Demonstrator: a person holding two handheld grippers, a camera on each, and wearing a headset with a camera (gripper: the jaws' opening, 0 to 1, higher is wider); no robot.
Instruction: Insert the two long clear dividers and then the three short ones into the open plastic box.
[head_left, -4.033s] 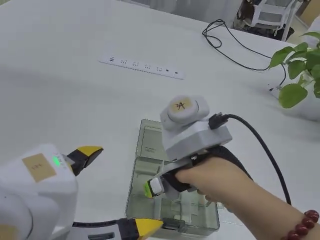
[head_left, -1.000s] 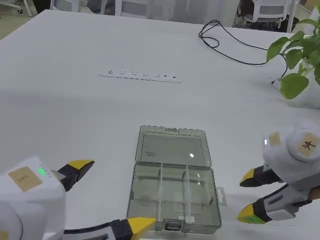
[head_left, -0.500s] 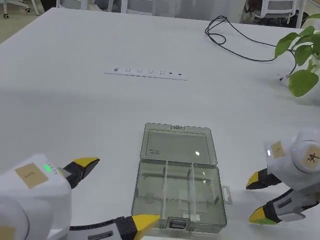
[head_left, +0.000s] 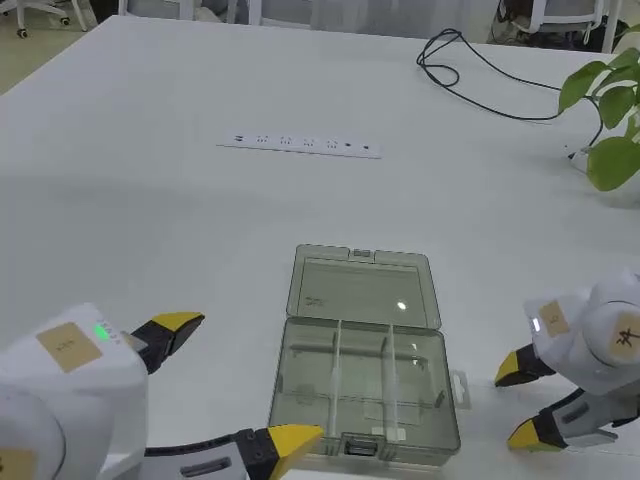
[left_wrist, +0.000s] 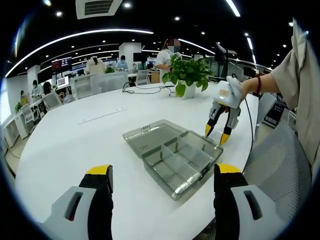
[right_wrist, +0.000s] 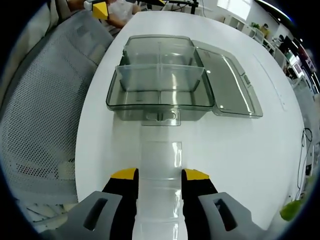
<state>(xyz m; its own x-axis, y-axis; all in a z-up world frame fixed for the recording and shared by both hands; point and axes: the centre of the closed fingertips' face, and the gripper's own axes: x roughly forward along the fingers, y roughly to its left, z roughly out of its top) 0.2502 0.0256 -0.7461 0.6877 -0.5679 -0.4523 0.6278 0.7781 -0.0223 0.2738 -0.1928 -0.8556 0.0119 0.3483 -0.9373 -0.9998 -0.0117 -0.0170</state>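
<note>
Step in hand: we judge the two long clear plastic dividers done. They stand side by side inside the open smoky translucent plastic box, running from hinge side to front. The short ones come next.
Box: on the white worktop, between the two grippers, with its hinged lid laid flat behind it.
Short dividers: flat clear plastic pieces lie in a row on the worktop, just outside the box's right wall. We cannot tell how many there are.
Right gripper: fingers spread and astride the row of clear pieces, with nothing lifted. We cannot tell whether the pads touch the edges.
Left gripper: fingers wide apart and empty, near the box's front left corner.
Next move (judgement): close the right fingers on one short piece and stand it on edge. Then line it up crosswise against the long dividers. The slots are too faint to see, and clear plastic on white is hard to read, so alignment needs care.
</note>
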